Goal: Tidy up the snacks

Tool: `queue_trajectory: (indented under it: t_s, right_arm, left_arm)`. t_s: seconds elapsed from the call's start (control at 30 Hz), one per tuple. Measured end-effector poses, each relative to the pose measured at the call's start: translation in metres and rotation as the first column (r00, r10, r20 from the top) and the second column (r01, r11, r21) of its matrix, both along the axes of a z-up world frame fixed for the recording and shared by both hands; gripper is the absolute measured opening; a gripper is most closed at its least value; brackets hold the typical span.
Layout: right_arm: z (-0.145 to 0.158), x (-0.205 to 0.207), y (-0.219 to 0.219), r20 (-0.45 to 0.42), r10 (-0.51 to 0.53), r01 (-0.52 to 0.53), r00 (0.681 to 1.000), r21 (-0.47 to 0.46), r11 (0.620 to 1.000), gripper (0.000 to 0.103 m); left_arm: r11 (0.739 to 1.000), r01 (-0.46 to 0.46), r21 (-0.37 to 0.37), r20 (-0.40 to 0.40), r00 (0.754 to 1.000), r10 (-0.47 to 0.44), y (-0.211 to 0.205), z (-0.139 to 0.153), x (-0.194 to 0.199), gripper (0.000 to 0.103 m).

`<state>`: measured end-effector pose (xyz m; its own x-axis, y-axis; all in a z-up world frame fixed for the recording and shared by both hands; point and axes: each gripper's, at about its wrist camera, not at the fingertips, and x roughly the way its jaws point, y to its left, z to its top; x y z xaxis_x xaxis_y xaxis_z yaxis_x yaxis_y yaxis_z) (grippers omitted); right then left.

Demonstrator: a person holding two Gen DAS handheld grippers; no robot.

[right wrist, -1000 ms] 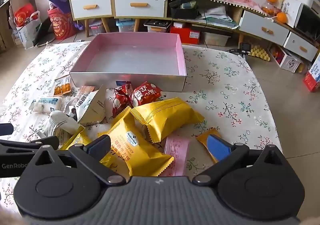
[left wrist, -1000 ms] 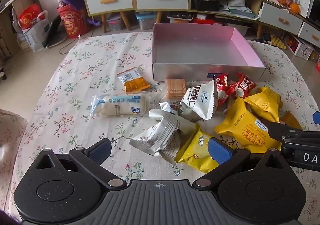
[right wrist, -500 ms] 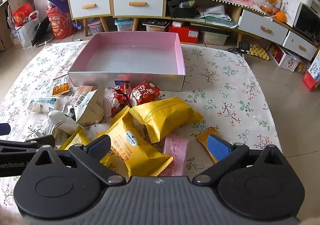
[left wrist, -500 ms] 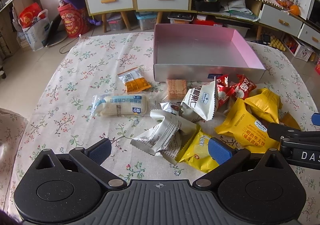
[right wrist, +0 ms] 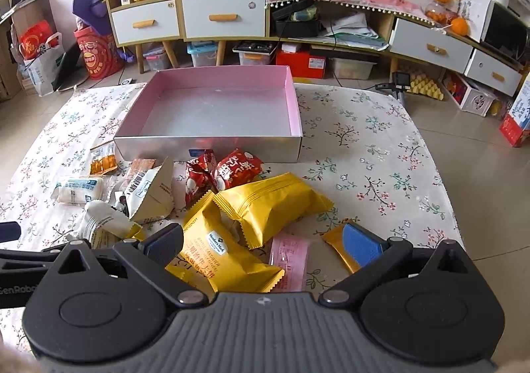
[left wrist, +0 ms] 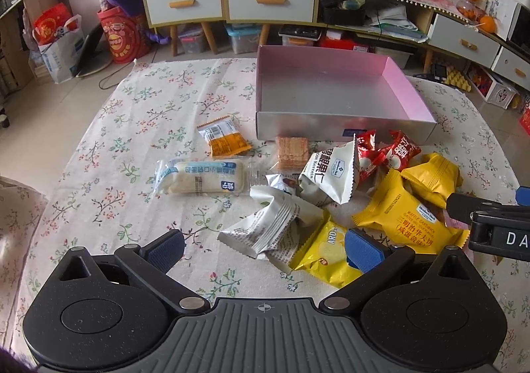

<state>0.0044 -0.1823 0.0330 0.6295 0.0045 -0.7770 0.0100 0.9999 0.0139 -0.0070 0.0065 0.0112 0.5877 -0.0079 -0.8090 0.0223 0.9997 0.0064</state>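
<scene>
While both hand-held grippers hover low with jaws apart and gripping nothing, the left hand-held gripper (left wrist: 263,245) faces white packets (left wrist: 275,223), and the right hand-held gripper (right wrist: 263,240) faces yellow packs (right wrist: 232,257). Beyond them on the floral tabletop (right wrist: 381,147) lie red packets (right wrist: 225,170), then the pink-lined box (right wrist: 218,114), with no snacks inside.

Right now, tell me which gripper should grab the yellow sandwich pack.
Right. The right gripper hangs open directly over the yellow sandwich pack; the left gripper is open over the white packets.
</scene>
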Motion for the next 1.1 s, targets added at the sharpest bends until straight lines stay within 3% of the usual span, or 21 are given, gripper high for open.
queue_trajectory:
  t_s: [1.1]
  right_arm:
    - [-0.0008,0.0007,0.0027,-0.005,0.021,-0.021,1.000,-0.004,1.000,0.103]
  left_arm:
    - [1.000,-0.001,0.006,0.007,1.000,0.001,0.0014,-0.0001,-0.0007,0.103]
